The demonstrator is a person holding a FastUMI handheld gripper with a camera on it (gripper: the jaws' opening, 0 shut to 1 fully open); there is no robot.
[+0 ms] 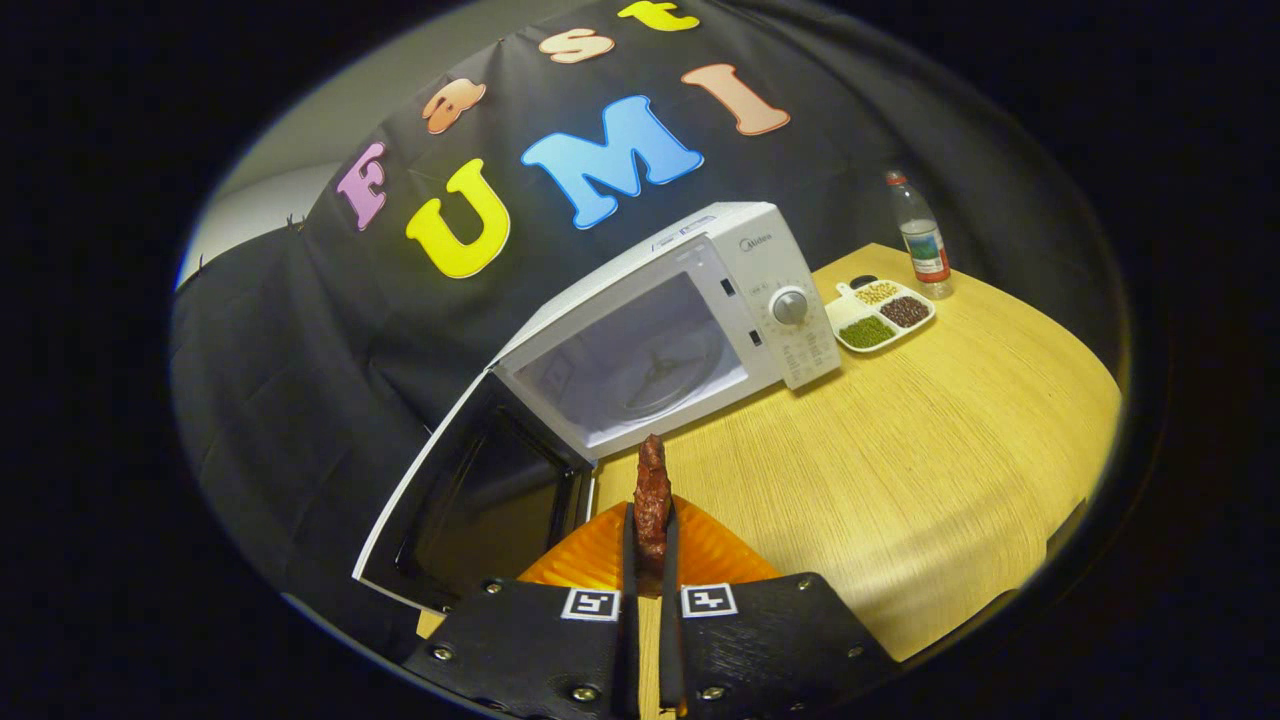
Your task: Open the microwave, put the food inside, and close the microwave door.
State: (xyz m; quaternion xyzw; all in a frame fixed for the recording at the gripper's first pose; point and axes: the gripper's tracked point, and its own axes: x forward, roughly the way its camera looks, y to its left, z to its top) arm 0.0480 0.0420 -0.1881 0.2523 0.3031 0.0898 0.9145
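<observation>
A white microwave point(700, 310) stands on the wooden table point(900, 470) beyond the fingers, its door point(470, 500) swung wide open to the left. Inside, the glass turntable point(665, 375) shows in the lit cavity. My gripper point(650, 535) is shut on a reddish-brown piece of food point(652, 495), which sticks up from between the fingers. Just under the fingers lies an orange ribbed plate point(600, 560). The food is held some way in front of the microwave's opening, apart from it.
To the right of the microwave sits a white divided tray point(848, 312) with green, brown and yellow grains. A clear plastic bottle point(920, 235) stands behind it. Bare table spreads to the right of the fingers.
</observation>
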